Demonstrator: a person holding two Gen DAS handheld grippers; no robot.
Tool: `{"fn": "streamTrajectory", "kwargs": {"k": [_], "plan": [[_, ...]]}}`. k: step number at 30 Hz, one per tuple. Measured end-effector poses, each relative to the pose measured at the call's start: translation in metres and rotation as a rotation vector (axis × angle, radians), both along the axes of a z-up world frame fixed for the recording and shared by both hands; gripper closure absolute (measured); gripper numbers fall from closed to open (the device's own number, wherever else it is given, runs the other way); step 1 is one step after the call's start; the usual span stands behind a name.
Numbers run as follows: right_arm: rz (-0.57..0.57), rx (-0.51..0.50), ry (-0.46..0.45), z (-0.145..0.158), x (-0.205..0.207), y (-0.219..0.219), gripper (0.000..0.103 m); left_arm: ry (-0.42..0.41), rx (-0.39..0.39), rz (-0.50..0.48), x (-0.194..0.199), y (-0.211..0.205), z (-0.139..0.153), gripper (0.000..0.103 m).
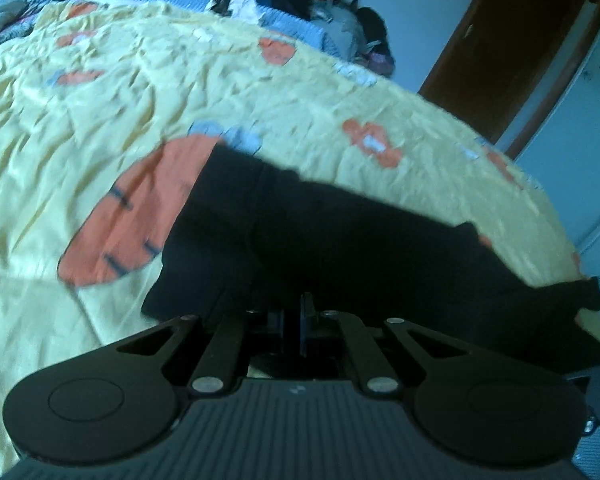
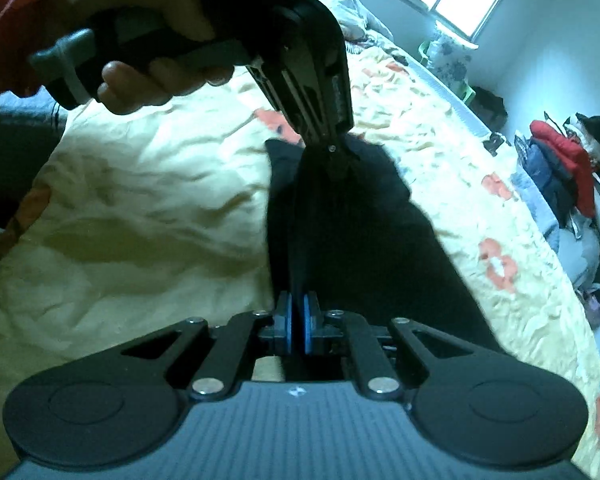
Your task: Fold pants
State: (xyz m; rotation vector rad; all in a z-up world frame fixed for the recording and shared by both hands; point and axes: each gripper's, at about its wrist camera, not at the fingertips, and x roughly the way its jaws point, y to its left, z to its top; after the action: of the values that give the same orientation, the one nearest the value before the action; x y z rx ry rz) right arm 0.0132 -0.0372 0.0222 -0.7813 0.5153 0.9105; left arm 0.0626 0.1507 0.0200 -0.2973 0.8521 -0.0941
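Pants [image 2: 340,232], black, lie on the bed [image 2: 140,200] over a yellow sheet printed with orange shapes. Right gripper [image 2: 298,320] has its jaws clamped on a near edge of the dark cloth, blue pads pressed together on the fabric. Left gripper [image 2: 334,160], held by a hand [image 2: 140,32] at far left of the right wrist view, pinches the farther end of the pants with jaws closed. Clothes [image 2: 568,168] pile up beside the bed at far right.
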Motion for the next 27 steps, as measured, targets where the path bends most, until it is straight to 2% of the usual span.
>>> {"fn": "streamTrajectory", "kwargs": {"k": [4, 6, 7, 9, 10, 12, 14, 15, 17, 19, 21, 24, 27], "plan": [[-0.051, 0.006, 0.022, -0.016, 0.0, 0.003, 0.097, 0.007, 0.047, 0.004, -0.004, -0.005, -0.014, 0.095], [-0.077, 0.023, -0.001, -0.021, 0.001, 0.003, 0.095, 0.0, 0.075, 0.014, -0.008, -0.008, -0.013, 0.091], [-0.089, 0.03, -0.013, -0.021, 0.001, 0.002, 0.094, -0.003, 0.088, 0.02, -0.009, -0.01, -0.01, 0.079], [-0.129, 0.032, -0.044, -0.016, -0.01, -0.002, 0.092, -0.017, 0.124, 0.03, -0.016, -0.012, -0.001, 0.073], [-0.137, 0.045, -0.065, -0.01, -0.017, -0.008, 0.091, -0.03, 0.154, 0.037, -0.02, -0.014, 0.005, 0.065], [-0.188, 0.098, -0.069, 0.001, -0.026, -0.026, 0.089, -0.052, 0.211, 0.046, -0.026, -0.018, 0.012, 0.063], [-0.282, 0.114, -0.008, 0.001, -0.021, -0.048, 0.075, -0.065, 0.261, 0.048, -0.03, -0.026, 0.018, 0.063], [-0.323, 0.104, 0.023, -0.004, -0.021, -0.057, 0.064, -0.078, 0.289, 0.045, -0.031, -0.032, 0.021, 0.063], [-0.38, 0.085, 0.078, -0.014, -0.025, -0.076, 0.062, -0.121, 0.34, 0.031, -0.035, -0.049, 0.026, 0.061], [-0.398, 0.156, 0.146, -0.006, -0.037, -0.102, 0.062, -0.176, 0.379, -0.02, -0.039, -0.071, 0.031, 0.044], [-0.439, 0.241, 0.174, 0.007, -0.045, -0.131, 0.062, -0.234, 0.416, -0.088, -0.044, -0.096, 0.034, 0.037], [-0.616, 0.405, 0.153, 0.027, -0.042, -0.185, 0.062, -0.304, 0.459, -0.243, -0.049, -0.141, 0.033, 0.037], [-0.849, 0.637, 0.197, 0.03, -0.012, -0.251, 0.062, -0.333, 0.41, -0.452, -0.053, -0.184, 0.024, 0.036]]}}
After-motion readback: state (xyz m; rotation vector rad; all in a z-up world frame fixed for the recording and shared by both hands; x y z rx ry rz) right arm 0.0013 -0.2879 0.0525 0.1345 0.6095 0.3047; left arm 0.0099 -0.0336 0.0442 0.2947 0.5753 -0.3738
